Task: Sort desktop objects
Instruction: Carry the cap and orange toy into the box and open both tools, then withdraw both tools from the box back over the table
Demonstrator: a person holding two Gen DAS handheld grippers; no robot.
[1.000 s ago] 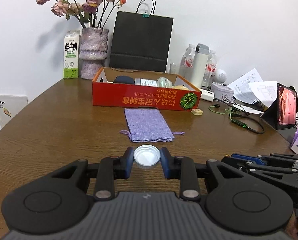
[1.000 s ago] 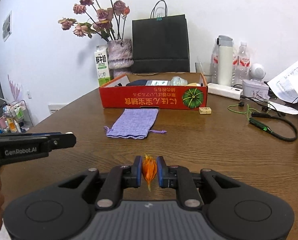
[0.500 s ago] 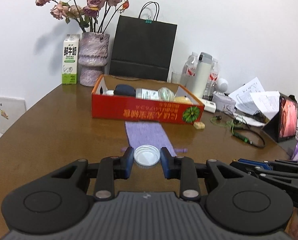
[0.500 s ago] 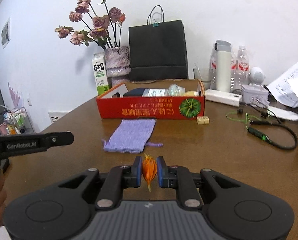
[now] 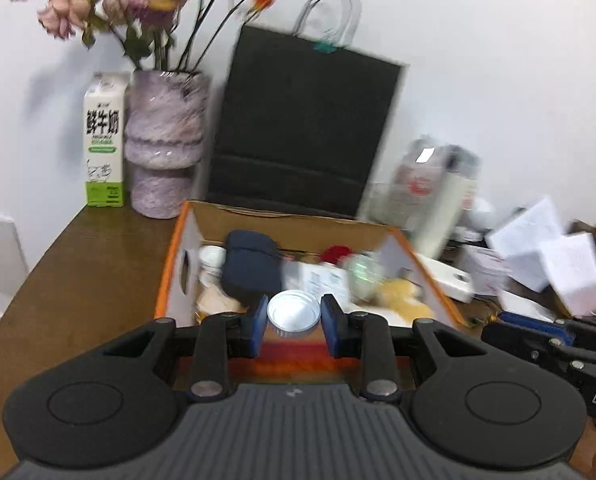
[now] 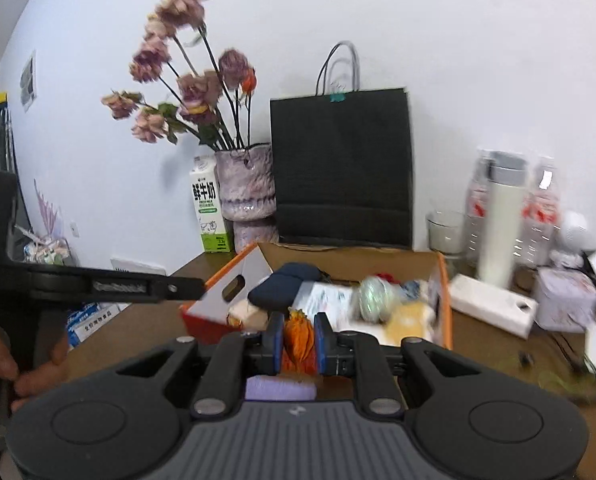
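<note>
While L gripper [image 5: 294, 322] clamps white lid [image 5: 294, 314], box [image 5: 170, 280] sits just ahead.

From my remote station: a plain white wall [image 6: 458, 40] backs a brown wooden table [image 5: 78, 280], lit evenly and softly. At the far left, dried roses [image 6: 178, 92] stand in a mauve vase [image 5: 164, 140] with a milk carton [image 5: 103, 140] just beside it. A black paper bag [image 6: 342, 168] leans on the wall; bottles [image 6: 538, 216] and papers [image 5: 554, 256] crowd the right.

Left claw [image 5: 294, 328], right claw [image 6: 299, 344]: black bodies, blue pads, silver screws.
</note>
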